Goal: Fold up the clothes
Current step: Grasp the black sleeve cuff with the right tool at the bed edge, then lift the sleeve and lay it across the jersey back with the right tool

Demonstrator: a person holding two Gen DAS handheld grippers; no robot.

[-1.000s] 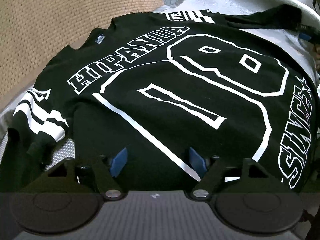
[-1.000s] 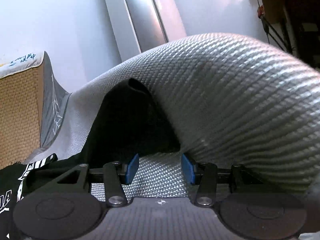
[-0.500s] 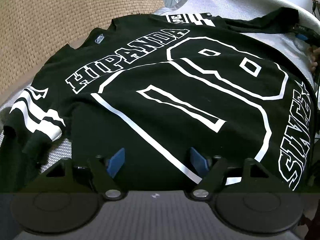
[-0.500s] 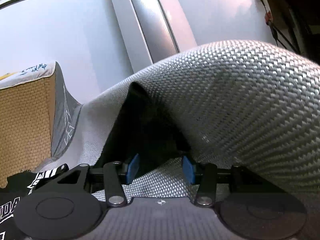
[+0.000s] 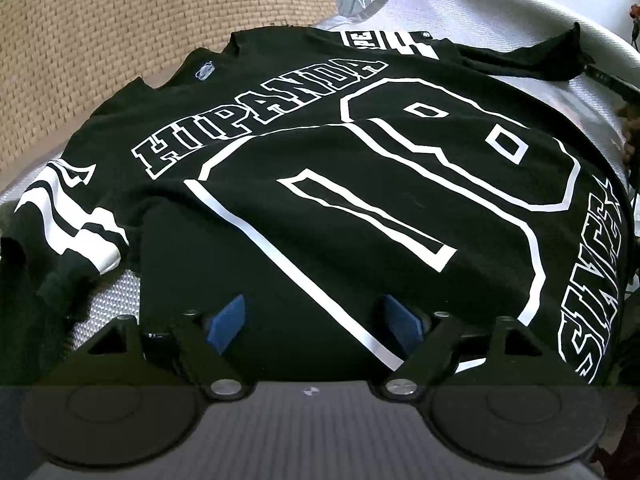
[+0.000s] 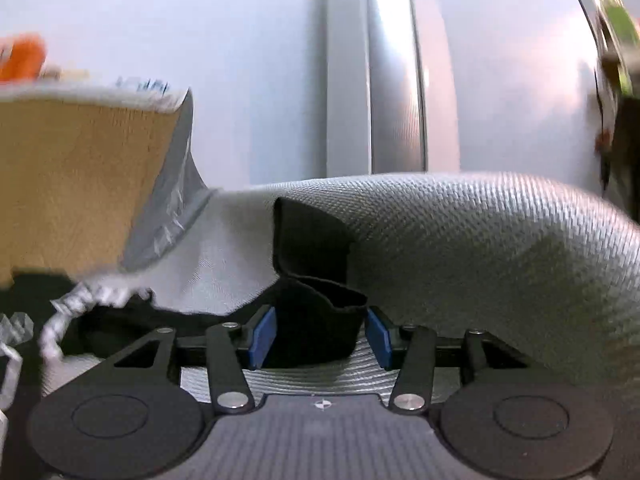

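A black sweatshirt [image 5: 320, 184] with large white lettering lies spread flat, filling the space directly ahead of the left tool [image 5: 316, 320]. That tool's blue pads stand wide apart over the near hem, having just been opening, with cloth below them and nothing pinched. One striped sleeve [image 5: 76, 224] lies to the tool's left; the other sleeve stretches away to the far right. In the right wrist view, the black cuff [image 6: 320, 316] of that sleeve sits between the blue pads of the right tool [image 6: 318, 334], which have just eased slightly apart; whether they press it cannot be told. The garment rests on a silver-grey woven cover [image 6: 480, 248] that rises in a padded hump just beyond and to the right of the right tool. A tan woven panel [image 5: 120, 32] stands behind the sweatshirt, far left. A pale wall [image 6: 260, 60] with a vertical grey frame lies beyond. Bare cover shows past the sleeve.
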